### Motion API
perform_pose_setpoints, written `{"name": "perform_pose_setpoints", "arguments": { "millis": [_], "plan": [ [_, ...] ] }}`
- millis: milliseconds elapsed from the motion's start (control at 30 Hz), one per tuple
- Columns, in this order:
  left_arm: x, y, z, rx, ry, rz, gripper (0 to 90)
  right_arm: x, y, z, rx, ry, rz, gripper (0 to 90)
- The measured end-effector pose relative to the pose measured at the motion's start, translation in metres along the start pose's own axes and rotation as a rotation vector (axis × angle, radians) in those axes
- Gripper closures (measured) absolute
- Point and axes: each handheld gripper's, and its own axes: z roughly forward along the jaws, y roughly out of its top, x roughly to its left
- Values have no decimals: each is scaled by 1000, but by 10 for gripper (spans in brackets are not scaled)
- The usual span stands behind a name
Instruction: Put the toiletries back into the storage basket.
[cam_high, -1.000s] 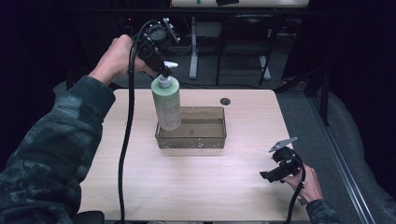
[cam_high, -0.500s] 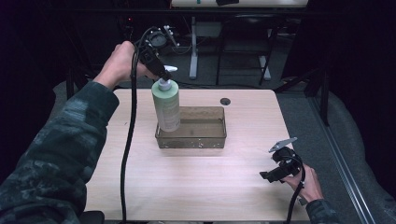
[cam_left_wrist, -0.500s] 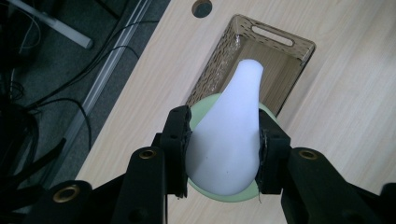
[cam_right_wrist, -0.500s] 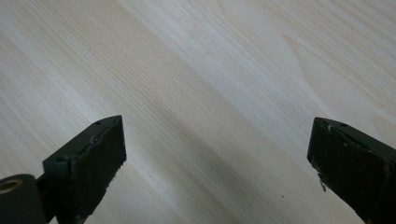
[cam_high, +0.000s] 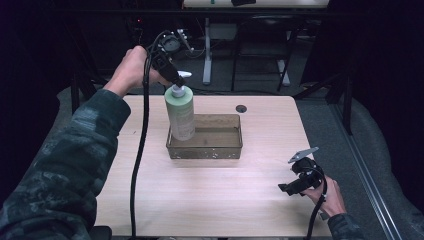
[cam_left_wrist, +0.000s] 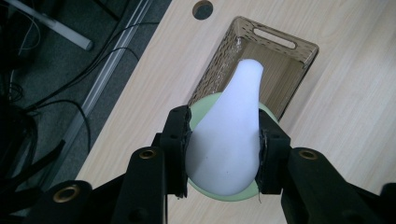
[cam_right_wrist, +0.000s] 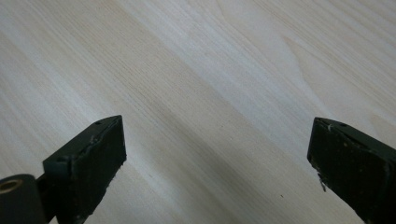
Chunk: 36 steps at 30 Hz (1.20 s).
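The person's left arm reaches forward over the table's far-left part, its left gripper (cam_high: 176, 79) angled down, jaws pinching the white pump head (cam_left_wrist: 229, 135) of the green bottle (cam_high: 180, 113). The bottle stands upright in the left end of the brown tray (cam_high: 220, 150). The right gripper (cam_high: 296, 186) rests low, right of the tray and nearer the person, jaws spread wide.

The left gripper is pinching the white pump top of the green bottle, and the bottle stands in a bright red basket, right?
Not quite. The left gripper does pinch the white pump top of the green bottle, but the basket is see-through brown, as the high view shows.
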Motion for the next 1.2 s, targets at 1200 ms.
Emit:
{"name": "perform_pose_setpoints", "arguments": {
  "millis": [1200],
  "plan": [
    [1,-10,28,-3,-24,-15,630,1,1,0,-3,6,0,44]
  ]
}}
